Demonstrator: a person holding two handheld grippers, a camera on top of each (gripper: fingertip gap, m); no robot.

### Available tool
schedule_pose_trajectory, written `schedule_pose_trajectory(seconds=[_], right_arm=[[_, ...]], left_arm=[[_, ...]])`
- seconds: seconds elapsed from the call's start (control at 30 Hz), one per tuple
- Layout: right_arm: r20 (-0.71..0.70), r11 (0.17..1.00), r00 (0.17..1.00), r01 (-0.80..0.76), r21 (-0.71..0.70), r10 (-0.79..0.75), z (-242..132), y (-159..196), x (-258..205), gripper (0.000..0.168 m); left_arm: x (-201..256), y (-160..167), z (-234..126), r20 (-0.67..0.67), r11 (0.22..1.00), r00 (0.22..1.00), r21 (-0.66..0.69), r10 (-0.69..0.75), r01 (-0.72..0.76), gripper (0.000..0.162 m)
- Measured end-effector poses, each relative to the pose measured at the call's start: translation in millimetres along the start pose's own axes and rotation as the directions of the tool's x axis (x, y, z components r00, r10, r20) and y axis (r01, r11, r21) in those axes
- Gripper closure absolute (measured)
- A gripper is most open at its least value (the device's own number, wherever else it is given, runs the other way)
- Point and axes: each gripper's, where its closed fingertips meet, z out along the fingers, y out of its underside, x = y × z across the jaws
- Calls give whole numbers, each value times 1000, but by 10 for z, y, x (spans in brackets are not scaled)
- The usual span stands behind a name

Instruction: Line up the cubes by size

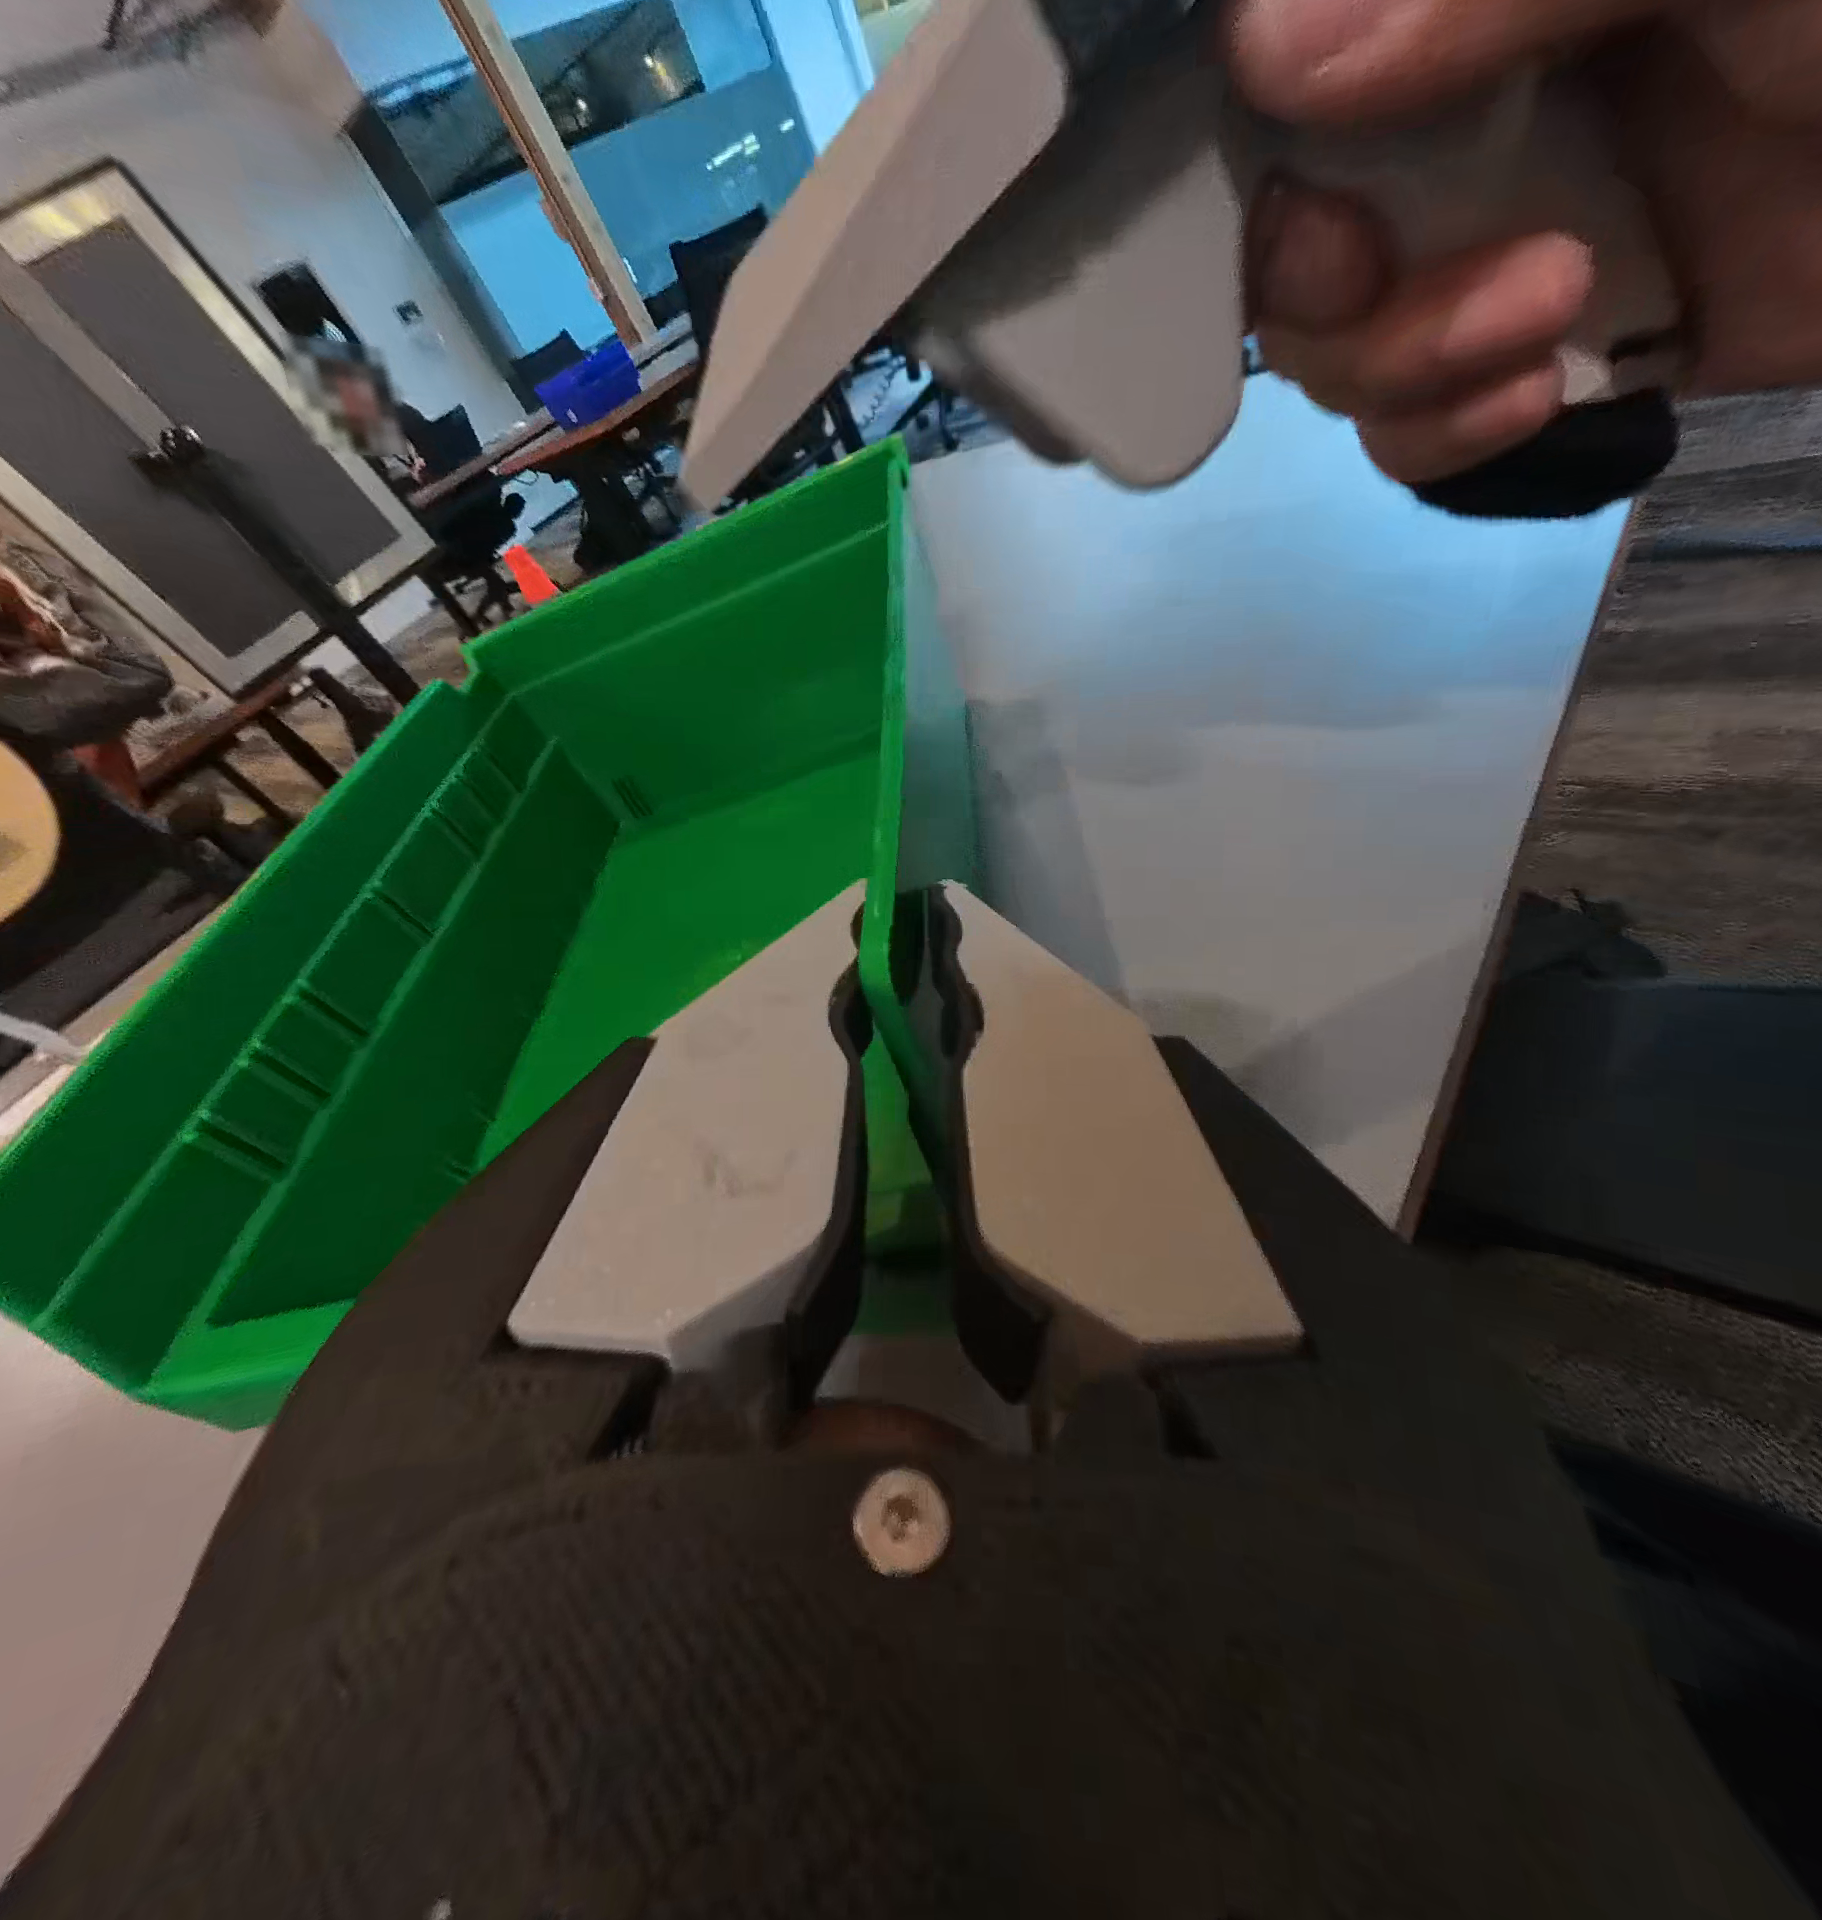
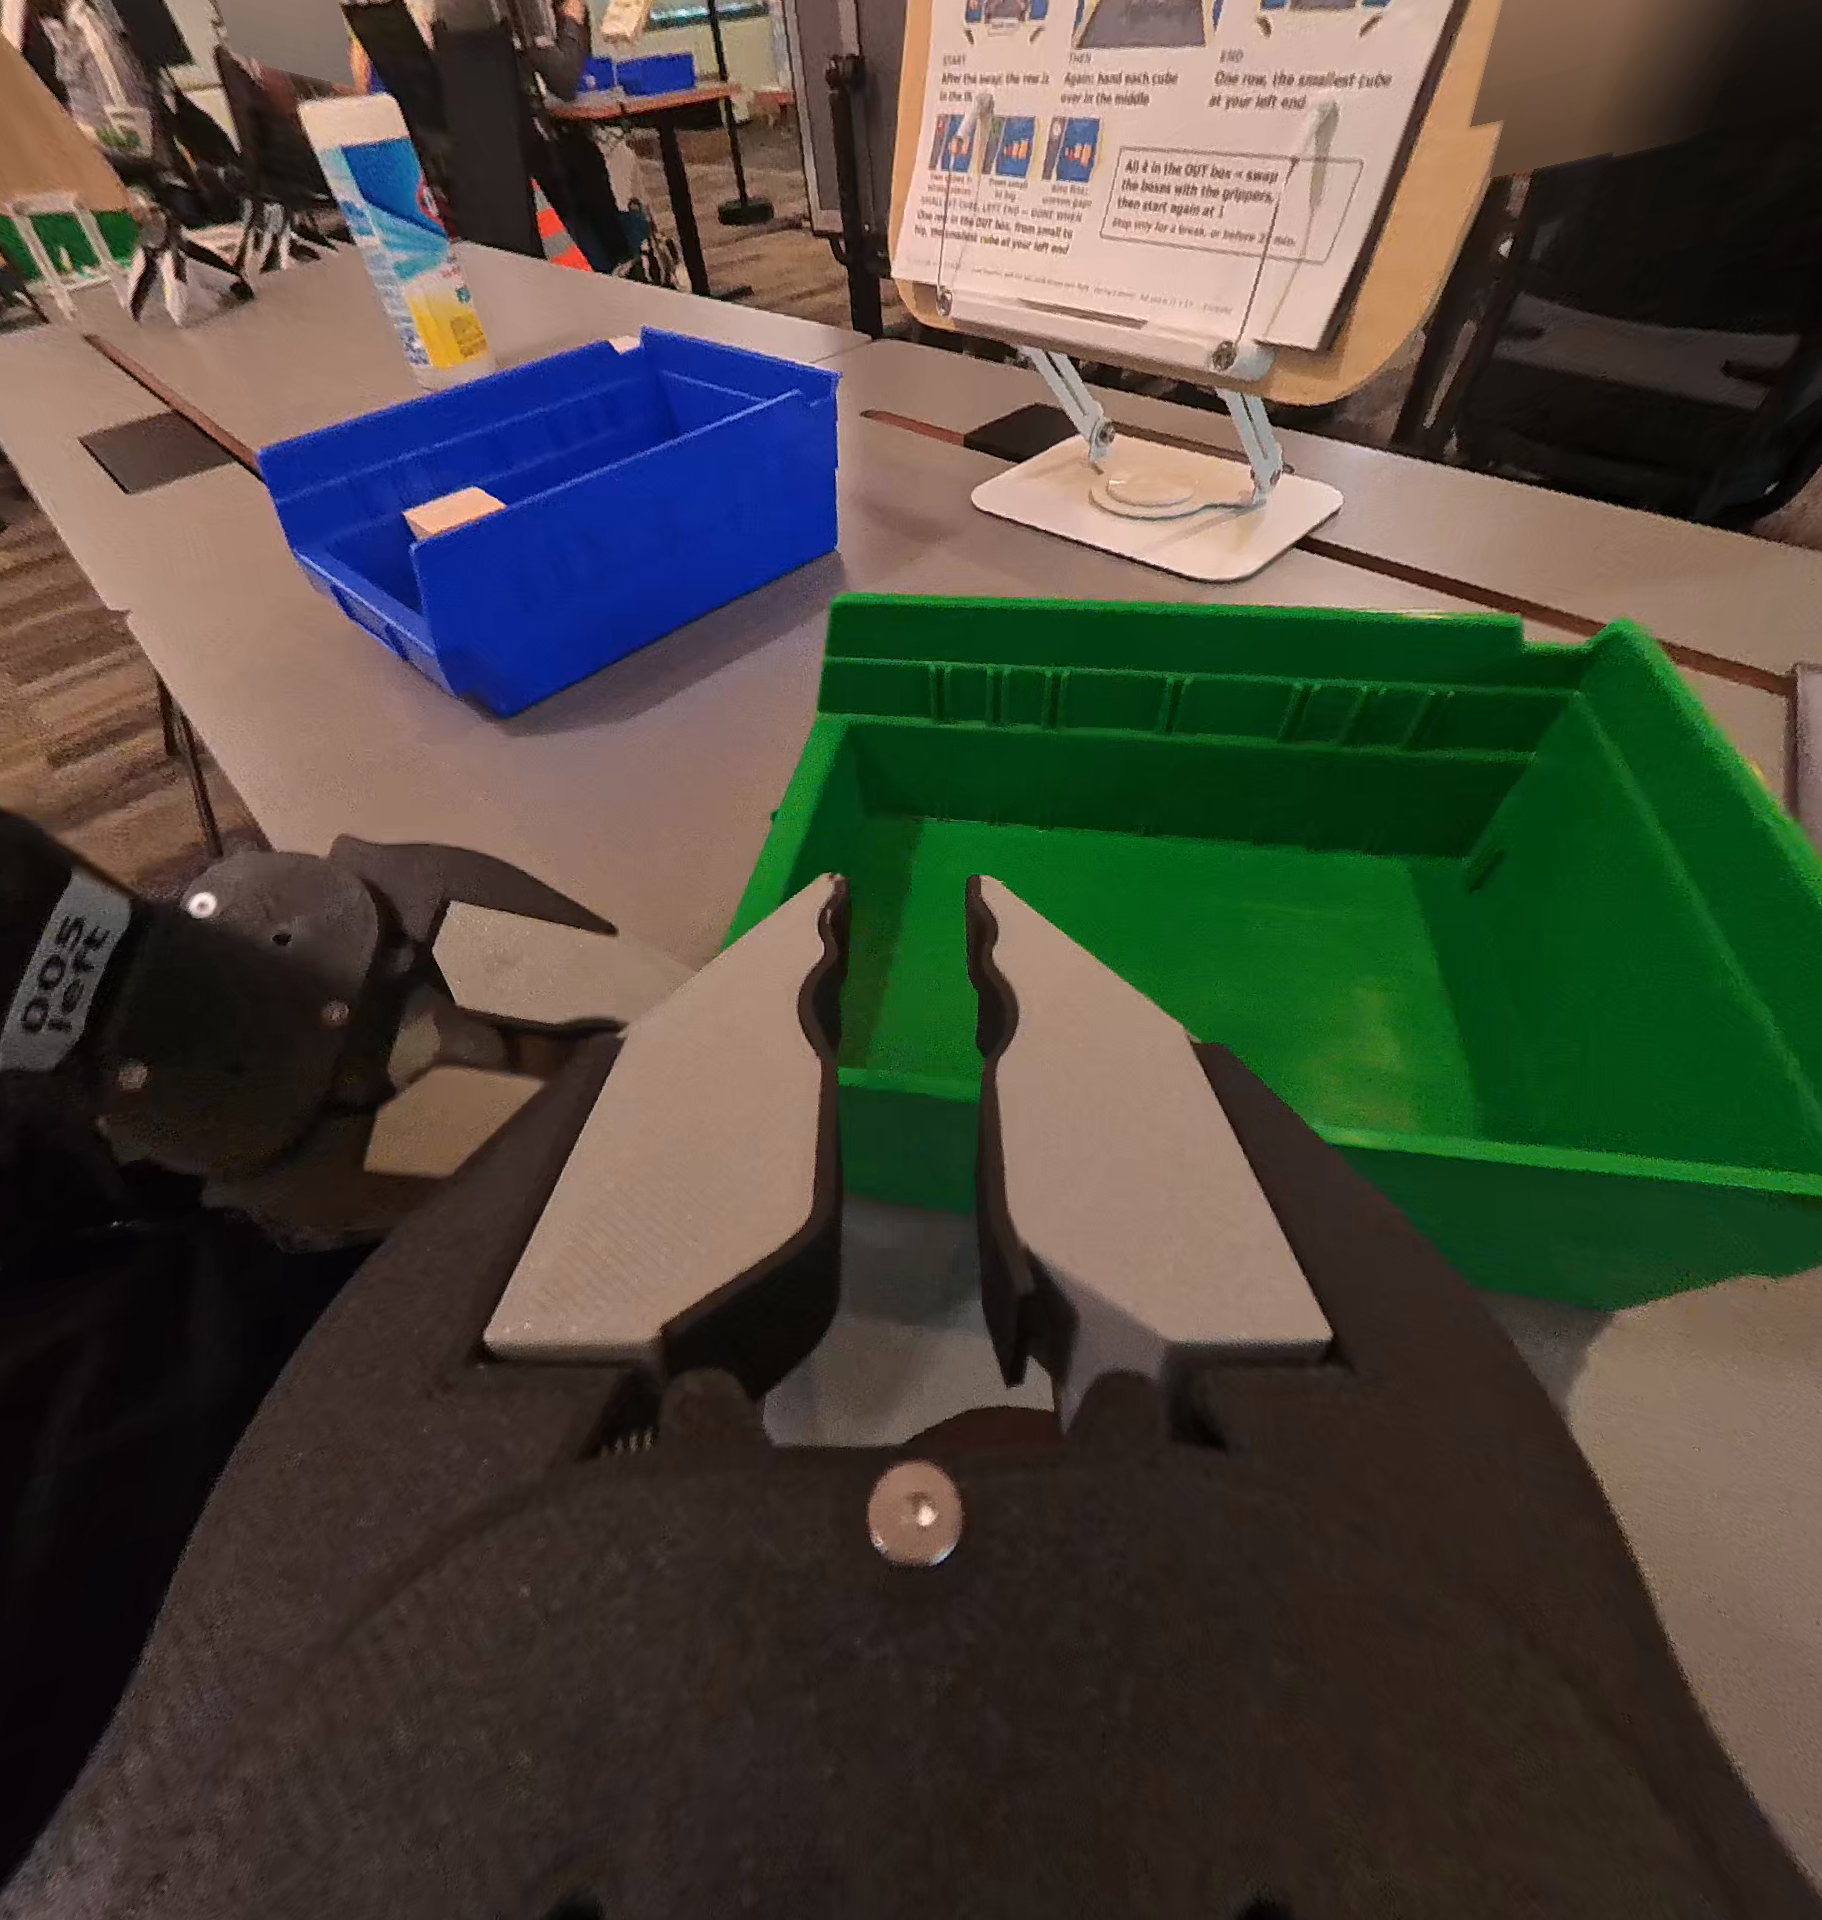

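Observation:
A green bin [image 1: 678,644] lies tilted in the left wrist view, and my left gripper [image 1: 902,904] is shut on its thin side wall. In the right wrist view the green bin [image 2: 1177,769] is empty and sits on the grey table. My right gripper [image 2: 907,883] is open and empty, its fingers above the bin's near left corner. The left gripper [image 2: 585,1023] comes in from the left beside it. A light wooden cube [image 2: 453,511] sits inside a blue bin [image 2: 626,582] at the far left. The right gripper [image 1: 886,260] also shows overhead in the left wrist view, held by a hand.
A document stand [image 2: 1156,499] with a printed sheet stands behind the green bin. A wipes canister [image 2: 398,229] stands behind the blue bin. Grey table [image 2: 574,810] shows between the bins. The table edge and carpet [image 1: 1717,727] lie to the right in the left wrist view.

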Motion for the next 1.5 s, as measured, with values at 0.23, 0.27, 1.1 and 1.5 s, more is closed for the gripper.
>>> schedule_pose_trajectory(seconds=[0.23, 0.27, 1.1, 1.5], right_arm=[[-25, 1000, 1000, 2, 0, -2, 110, -107, -263, 134], [-5, 1000, 1000, 6, 4, -6, 139, -128, -375, 134], [-142, 980, 987, -94, -177, 69, 246, 490, 78, 110], [-400, 968, 906, 42, -246, -141, 985, 577, 230, 127]], left_arm=[[-56, -211, -468, -75, 1000, 997, -14, 0, -1, 112], [-131, -219, -647, -83, 1000, 996, -12, -18, 17, 109], [-1984, 1235, -2647, 402, 930, 866, -82, -298, 359, 105], [-2616, 1571, -2242, 579, 909, 779, -145, -241, 390, 96]])
